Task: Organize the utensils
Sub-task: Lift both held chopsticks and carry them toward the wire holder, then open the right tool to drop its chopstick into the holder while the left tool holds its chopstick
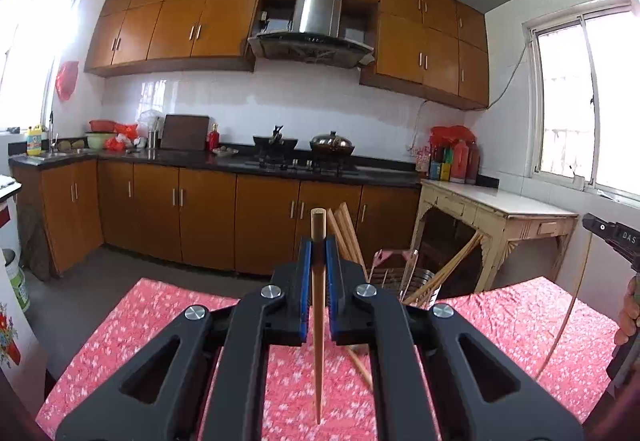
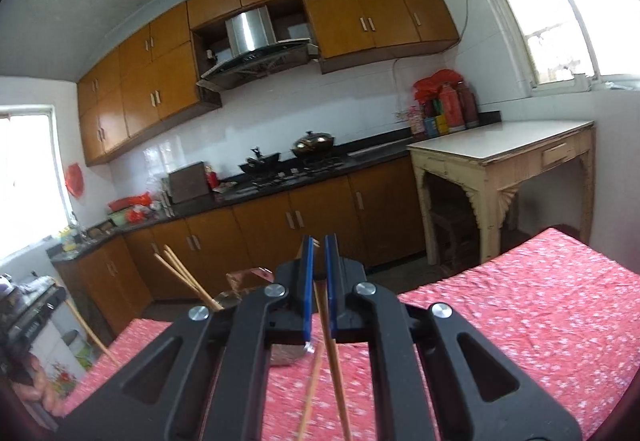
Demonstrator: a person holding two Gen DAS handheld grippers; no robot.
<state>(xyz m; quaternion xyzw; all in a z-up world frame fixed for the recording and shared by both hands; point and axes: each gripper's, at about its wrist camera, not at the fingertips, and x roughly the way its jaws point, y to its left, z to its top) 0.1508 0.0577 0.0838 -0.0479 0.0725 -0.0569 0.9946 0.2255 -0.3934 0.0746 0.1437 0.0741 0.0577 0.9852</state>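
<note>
My left gripper point(image 1: 319, 243) is shut on a wooden chopstick point(image 1: 318, 341), which stands almost upright above the red floral tablecloth point(image 1: 140, 329). Behind it, a wire utensil holder point(image 1: 416, 279) holds several chopsticks. My right gripper point(image 2: 317, 241) is shut on another chopstick point(image 2: 334, 361), which slants down toward the cloth. A loose chopstick point(image 2: 310, 393) lies on the table below it. The holder point(image 2: 232, 293) sits to the left in the right wrist view, mostly hidden by the gripper body. The right gripper point(image 1: 612, 237) and the hand holding it show at the edge of the left wrist view.
The table point(image 2: 540, 301) stands in a kitchen with brown cabinets point(image 1: 200, 217) and a stove counter point(image 1: 304, 163) beyond a strip of floor. A cream side table point(image 1: 500, 209) stands at the right under a window. Another chopstick point(image 1: 360, 365) lies under the left gripper.
</note>
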